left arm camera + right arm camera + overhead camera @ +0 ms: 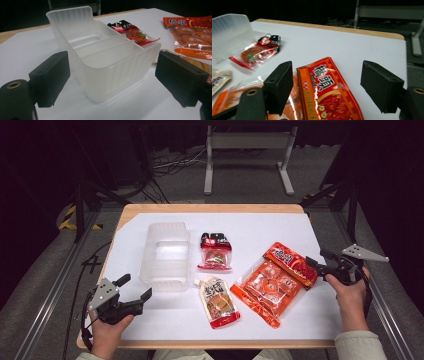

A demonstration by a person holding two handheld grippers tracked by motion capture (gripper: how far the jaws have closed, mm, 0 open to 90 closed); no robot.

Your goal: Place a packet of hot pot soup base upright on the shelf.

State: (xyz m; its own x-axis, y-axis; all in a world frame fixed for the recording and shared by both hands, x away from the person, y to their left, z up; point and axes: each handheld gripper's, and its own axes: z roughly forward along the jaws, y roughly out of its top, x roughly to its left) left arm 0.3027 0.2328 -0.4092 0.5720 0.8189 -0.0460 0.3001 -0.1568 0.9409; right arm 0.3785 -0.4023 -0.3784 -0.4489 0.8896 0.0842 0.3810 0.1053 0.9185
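the right tool (314, 265) stands with its jaws spread wide and nothing pressed between them, poised at the top corner of the large orange snack bag (272, 282), which lies flat on the white-covered table (260, 222) at the right of centre, its red header end pointing toward that hand. in the right gripper view the bag's header (329, 92) sits squarely in the gap between the two black jaws, so the step in hand looks like taking hold of the bag by that stiff printed end. to do it well, i would bring the jaws low and level so that one slides under the header edge and the other comes over it, and close on the flat seam rather than on the puffy clear part, where the film would slip and the contents could crush. the bag is wide and floppy, so it will likely sag when raised; a lift straight up before any travel should keep its far corner from dragging. the left tool (134, 288) is also spread wide and empty, near the front end of the clear plastic bin (165, 255), whose near wall (117, 75) stands between its jaws without touching them. in the way toward the bin lie a cream spout pouch (217, 302), just beside the bag's lower left edge, and a small red and black packet (215, 251), beside the bin's right wall; the bag should pass above both.
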